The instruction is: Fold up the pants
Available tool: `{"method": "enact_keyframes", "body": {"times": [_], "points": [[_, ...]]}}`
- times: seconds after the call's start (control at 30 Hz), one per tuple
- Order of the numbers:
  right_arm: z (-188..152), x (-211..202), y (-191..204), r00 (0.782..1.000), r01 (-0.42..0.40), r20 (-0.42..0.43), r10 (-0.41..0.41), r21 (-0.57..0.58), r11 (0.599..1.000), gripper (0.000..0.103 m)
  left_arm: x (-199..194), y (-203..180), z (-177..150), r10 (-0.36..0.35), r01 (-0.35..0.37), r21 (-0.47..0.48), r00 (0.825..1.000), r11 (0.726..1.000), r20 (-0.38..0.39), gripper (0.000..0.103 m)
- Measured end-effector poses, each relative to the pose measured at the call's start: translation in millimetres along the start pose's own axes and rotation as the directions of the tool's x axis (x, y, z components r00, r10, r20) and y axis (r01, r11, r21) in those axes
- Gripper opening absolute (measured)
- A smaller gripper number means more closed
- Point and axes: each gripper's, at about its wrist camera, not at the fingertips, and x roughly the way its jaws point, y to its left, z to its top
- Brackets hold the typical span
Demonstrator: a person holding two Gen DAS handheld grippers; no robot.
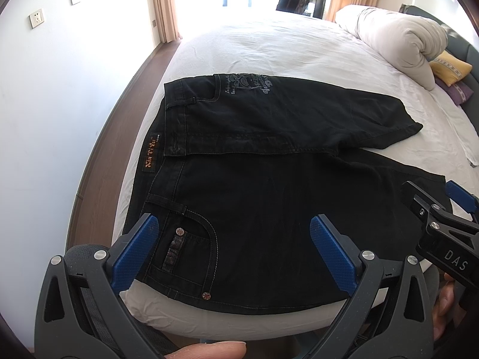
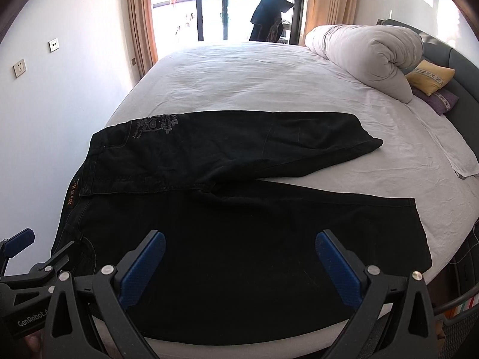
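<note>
Black jeans lie flat on the white bed, waistband to the left, both legs pointing right and spread apart. They also show in the right wrist view. My left gripper is open and empty above the near hip pocket by the bed's front edge. My right gripper is open and empty above the near leg; it also shows in the left wrist view at the right. The left gripper shows at the lower left of the right wrist view.
A rolled white duvet and a yellow pillow lie at the bed's far right. A folded white cloth lies on the right. A white wall runs along the left. A window with curtains is behind.
</note>
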Motion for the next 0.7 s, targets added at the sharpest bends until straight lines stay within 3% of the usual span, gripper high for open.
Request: {"method": "enact_keyframes", "body": {"times": [0.53,0.7], "points": [[-2,6,-2,1.0,-0.01,-0.018,0.01,-0.001,1.0,0.103,12,1,-3,0.01,-0.01,0.02,1.0,1.0,0.003,0.103],[6,16,-9,0.996,-0.088,-0.028,0.088,-0.025,0.996,0.103,20,6,23,-0.026,0.014,0.135,0.996,0.991,0.083,0.103]]}}
